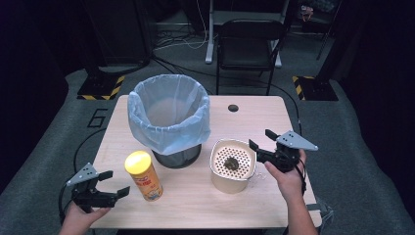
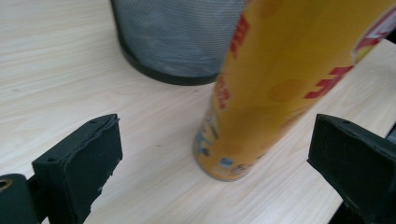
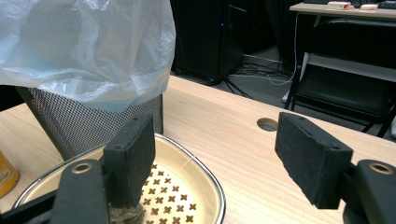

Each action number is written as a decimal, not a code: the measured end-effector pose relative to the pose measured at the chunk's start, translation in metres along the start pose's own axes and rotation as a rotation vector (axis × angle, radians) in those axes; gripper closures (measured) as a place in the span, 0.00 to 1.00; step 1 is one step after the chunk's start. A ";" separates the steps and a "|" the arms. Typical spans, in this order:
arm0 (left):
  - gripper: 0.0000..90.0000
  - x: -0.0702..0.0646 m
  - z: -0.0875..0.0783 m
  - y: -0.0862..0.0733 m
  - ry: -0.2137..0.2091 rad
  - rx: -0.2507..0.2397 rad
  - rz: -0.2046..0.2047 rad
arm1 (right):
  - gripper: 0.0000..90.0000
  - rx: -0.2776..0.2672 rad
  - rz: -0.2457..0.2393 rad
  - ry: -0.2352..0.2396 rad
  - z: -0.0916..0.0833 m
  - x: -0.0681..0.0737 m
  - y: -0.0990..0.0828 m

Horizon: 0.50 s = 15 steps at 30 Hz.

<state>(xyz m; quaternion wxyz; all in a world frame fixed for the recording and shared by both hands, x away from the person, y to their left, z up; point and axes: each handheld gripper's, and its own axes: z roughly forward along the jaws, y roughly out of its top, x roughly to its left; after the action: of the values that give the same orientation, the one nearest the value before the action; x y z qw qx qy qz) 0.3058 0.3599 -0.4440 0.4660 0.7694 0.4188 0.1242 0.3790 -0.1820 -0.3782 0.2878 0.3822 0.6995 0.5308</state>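
The upright can [image 1: 143,176] is standing just ahead of the left gripper [image 1: 108,187], whose jaws are gaping wide, nearer than the right gripper [image 1: 261,142], also wide.

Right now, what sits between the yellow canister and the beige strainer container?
In the high view, bare tabletop separates the yellow canister from the beige strainer container; the lined mesh bin stands just behind that gap.

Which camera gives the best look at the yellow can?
The high view: the whole yellow can stands upright with its lid, beside the bin. The left gripper view shows its lower body close up, cut off at the top. The right gripper view catches a sliver at its left edge.
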 end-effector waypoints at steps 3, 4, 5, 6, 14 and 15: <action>0.03 -0.009 0.012 0.000 -0.019 0.021 0.013 | 0.31 0.003 0.008 -0.001 0.000 -0.002 -0.002; 0.03 -0.011 0.016 -0.001 -0.031 0.027 0.017 | 0.31 0.003 0.010 -0.002 0.000 -0.003 -0.002; 0.03 -0.014 0.020 -0.001 -0.035 0.026 0.026 | 0.31 0.004 0.012 -0.001 0.000 -0.004 -0.002; 0.03 -0.017 0.023 -0.001 -0.040 0.037 0.037 | 0.31 0.004 0.010 0.000 -0.001 -0.005 -0.003; 0.03 -0.020 0.048 -0.001 -0.039 0.056 0.066 | 0.31 -0.003 0.045 -0.013 -0.006 -0.012 -0.007; 0.03 -0.021 0.052 -0.003 -0.035 0.047 0.056 | 0.31 0.001 0.046 -0.018 -0.006 -0.013 -0.008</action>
<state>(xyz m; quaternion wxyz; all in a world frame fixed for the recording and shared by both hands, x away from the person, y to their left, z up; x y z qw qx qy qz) 0.3216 0.3130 -0.4695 0.4514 0.7936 0.3917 0.1141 0.3789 -0.1973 -0.3842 0.2814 0.4031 0.6881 0.5337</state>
